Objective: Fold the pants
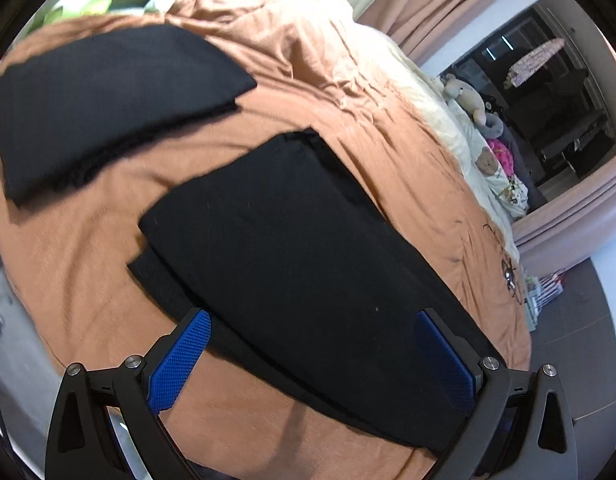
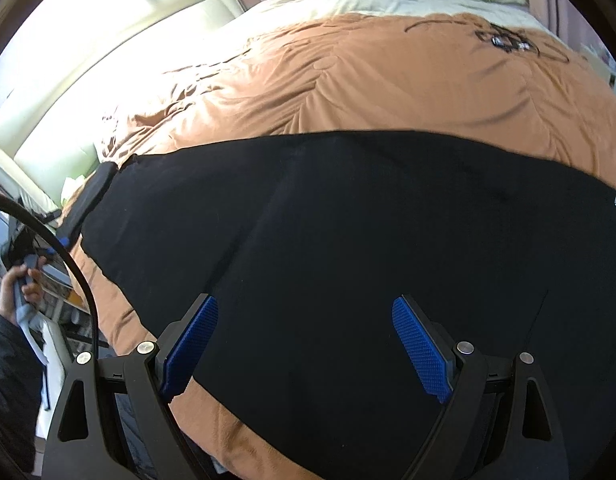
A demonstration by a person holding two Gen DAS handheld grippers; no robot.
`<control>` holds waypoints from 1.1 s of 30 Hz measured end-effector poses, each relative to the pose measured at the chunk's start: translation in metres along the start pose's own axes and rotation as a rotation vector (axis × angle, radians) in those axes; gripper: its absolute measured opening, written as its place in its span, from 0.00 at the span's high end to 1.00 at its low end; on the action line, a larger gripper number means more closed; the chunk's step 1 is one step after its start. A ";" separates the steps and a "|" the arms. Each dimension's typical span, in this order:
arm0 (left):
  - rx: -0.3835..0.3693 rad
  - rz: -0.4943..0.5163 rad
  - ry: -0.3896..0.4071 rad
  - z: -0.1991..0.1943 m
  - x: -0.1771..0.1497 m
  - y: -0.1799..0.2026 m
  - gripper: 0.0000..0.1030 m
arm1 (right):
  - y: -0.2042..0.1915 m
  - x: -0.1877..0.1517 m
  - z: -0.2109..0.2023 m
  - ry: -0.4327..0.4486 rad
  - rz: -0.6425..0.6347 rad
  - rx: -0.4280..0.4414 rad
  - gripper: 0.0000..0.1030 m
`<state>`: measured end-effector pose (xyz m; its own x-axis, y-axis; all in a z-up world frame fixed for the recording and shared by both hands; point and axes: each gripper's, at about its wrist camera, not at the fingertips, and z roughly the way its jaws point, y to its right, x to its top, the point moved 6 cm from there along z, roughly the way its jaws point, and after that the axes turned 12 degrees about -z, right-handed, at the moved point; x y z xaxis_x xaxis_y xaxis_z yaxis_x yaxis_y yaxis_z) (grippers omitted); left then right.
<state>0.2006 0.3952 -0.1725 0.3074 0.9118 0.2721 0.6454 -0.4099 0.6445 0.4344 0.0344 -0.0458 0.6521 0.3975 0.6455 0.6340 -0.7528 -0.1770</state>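
While both tools, left tool (image 1: 312, 356) and right tool (image 2: 305, 344), gape wide and empty, the black pants (image 1: 291, 248) lie part-folded on the bed (image 1: 348, 92), a folded black garment (image 1: 107, 104) at ten o'clock.

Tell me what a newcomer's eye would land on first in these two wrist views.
The black pants dominate, spread flat across the orange-brown bedspread right ahead of the open right gripper. In the left wrist view, the open left gripper sits over the same dark cloth, and a second folded black garment lies apart at upper left. Stuffed toys cluster at the bed's far edge.
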 end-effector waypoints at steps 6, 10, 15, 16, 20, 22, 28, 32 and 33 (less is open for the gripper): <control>-0.074 -0.076 -0.048 0.015 -0.013 -0.004 0.01 | -0.002 -0.008 0.011 -0.025 0.004 0.025 0.14; -0.088 -0.100 -0.072 0.025 -0.020 -0.006 0.01 | 0.003 -0.008 0.014 -0.026 0.017 0.037 0.14; -0.108 -0.147 -0.114 0.039 -0.027 -0.007 0.01 | 0.007 -0.007 0.018 -0.028 0.031 0.041 0.14; -0.113 -0.160 -0.122 0.042 -0.029 -0.007 0.01 | 0.005 -0.007 0.018 -0.027 0.034 0.040 0.14; -0.129 -0.187 -0.127 0.051 -0.034 -0.006 0.01 | 0.007 -0.010 0.021 -0.033 0.041 0.042 0.14; -0.133 -0.196 -0.113 0.053 -0.034 -0.007 0.01 | 0.008 -0.010 0.022 -0.036 0.044 0.043 0.14; -0.176 -0.210 0.002 0.037 -0.013 -0.009 0.01 | 0.006 -0.011 0.023 -0.029 0.052 0.043 0.14; -0.232 -0.212 0.091 0.009 0.014 -0.013 0.01 | 0.007 -0.013 0.022 -0.023 0.056 0.041 0.14; -0.246 -0.206 0.092 0.006 0.019 -0.014 0.01 | 0.007 -0.014 0.022 -0.024 0.059 0.040 0.14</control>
<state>0.2015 0.4176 -0.1803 0.1165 0.9777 0.1746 0.4958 -0.2095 0.8427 0.4390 0.0353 -0.0719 0.6984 0.3660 0.6151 0.6101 -0.7538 -0.2441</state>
